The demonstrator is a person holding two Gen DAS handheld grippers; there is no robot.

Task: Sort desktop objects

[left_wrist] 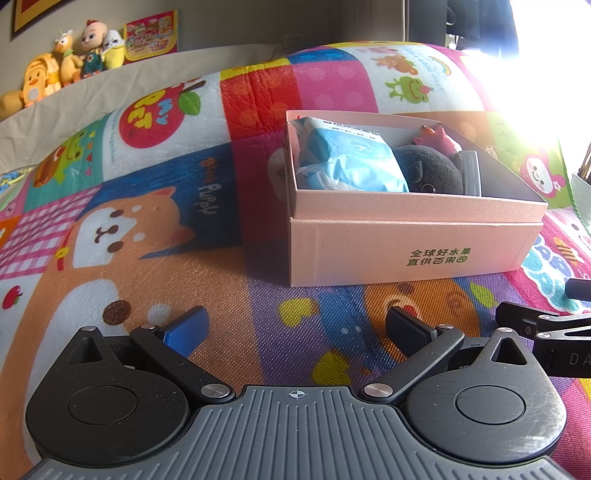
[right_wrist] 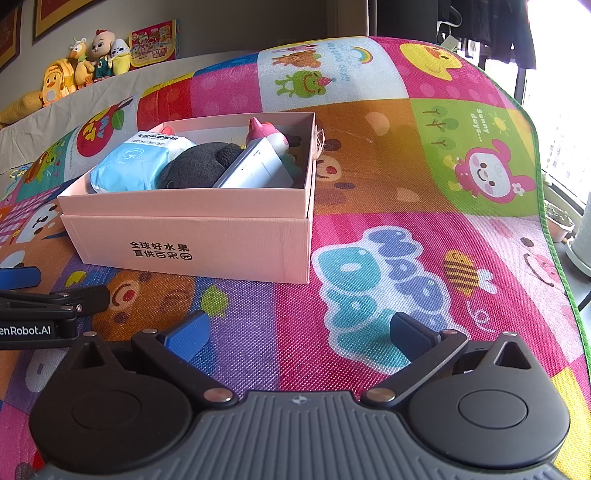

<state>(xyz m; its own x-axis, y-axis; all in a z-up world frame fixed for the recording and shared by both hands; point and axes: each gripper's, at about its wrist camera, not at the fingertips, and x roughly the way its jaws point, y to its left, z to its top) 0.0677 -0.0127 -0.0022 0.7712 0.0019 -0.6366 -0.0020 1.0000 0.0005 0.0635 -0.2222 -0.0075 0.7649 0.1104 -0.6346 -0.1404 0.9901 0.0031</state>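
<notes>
A pink cardboard box [left_wrist: 406, 247] [right_wrist: 192, 240] sits on the colourful play mat. Inside lie a blue wipes pack [left_wrist: 351, 162] [right_wrist: 136, 166], a dark grey plush [left_wrist: 432, 166] [right_wrist: 199, 166], a pink toy [left_wrist: 439, 138] [right_wrist: 262, 134] and a white-grey flat box [right_wrist: 255, 168]. My left gripper [left_wrist: 295, 328] is open and empty, low over the mat in front of the box's left corner. My right gripper [right_wrist: 299, 332] is open and empty, in front of the box's right corner. Each gripper shows at the edge of the other's view.
The play mat [right_wrist: 406, 184] covers the surface, with its green edge [right_wrist: 546, 221] at the right. Plush toys [left_wrist: 66, 62] and a picture book [left_wrist: 151, 33] line the back ledge. Strong window glare fills the upper right of the left wrist view.
</notes>
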